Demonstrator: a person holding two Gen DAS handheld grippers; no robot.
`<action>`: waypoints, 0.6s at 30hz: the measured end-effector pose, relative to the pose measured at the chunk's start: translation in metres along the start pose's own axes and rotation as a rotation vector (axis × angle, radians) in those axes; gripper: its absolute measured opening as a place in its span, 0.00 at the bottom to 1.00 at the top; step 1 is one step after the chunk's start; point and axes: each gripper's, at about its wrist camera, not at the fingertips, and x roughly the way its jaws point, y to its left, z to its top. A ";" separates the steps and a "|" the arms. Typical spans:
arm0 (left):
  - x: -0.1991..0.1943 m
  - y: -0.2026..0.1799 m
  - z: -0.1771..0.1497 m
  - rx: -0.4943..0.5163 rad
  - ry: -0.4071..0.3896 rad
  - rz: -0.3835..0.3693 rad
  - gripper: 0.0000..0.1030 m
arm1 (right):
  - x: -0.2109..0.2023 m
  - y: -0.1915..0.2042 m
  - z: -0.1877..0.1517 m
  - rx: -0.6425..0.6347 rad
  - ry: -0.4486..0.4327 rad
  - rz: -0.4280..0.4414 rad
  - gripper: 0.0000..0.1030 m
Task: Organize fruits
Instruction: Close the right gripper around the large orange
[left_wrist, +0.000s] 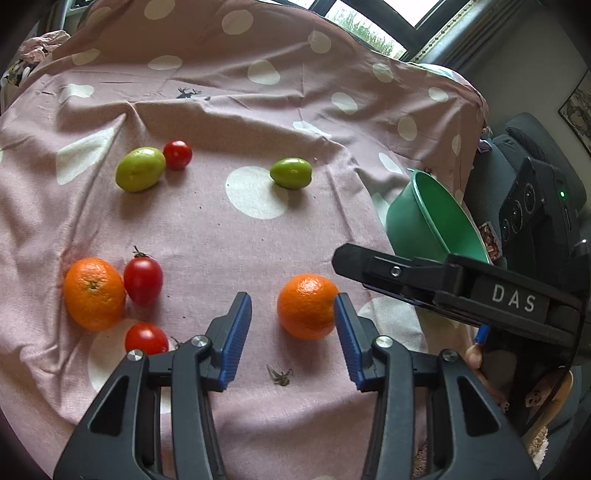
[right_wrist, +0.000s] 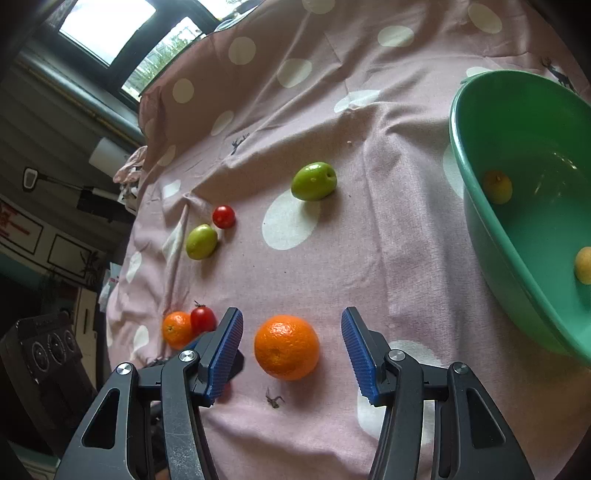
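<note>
On the pink dotted cloth (left_wrist: 229, 236) lie two oranges, two green fruits and three red tomatoes. The near orange (left_wrist: 306, 306) sits just ahead of my left gripper (left_wrist: 291, 299), beside its right fingertip; the jaws stand apart and hold nothing. The same orange (right_wrist: 286, 347) rests on the cloth between the blue pads of my right gripper (right_wrist: 291, 314), which is open, with a gap on both sides. The other orange (left_wrist: 94, 293) touches a tomato (left_wrist: 143, 280) at the left. A green bowl (right_wrist: 535, 122) at the right holds two yellow fruits (right_wrist: 497, 186).
A green fruit (left_wrist: 140, 169) and a small tomato (left_wrist: 177, 154) lie together at the far left, another green fruit (left_wrist: 291, 172) farther right. A dry tomato stem (left_wrist: 280, 374) lies near the fingers. The right gripper's arm (left_wrist: 461, 288) crosses beside the bowl (left_wrist: 406, 229).
</note>
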 end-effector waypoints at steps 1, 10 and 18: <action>0.003 -0.002 -0.001 0.004 0.009 -0.008 0.43 | 0.002 -0.001 0.000 0.010 0.004 0.002 0.54; 0.021 -0.006 -0.006 0.015 0.058 -0.026 0.40 | 0.021 0.004 -0.005 -0.009 0.066 0.003 0.53; 0.023 -0.006 -0.007 0.018 0.059 -0.028 0.40 | 0.030 0.003 -0.007 -0.008 0.098 0.002 0.46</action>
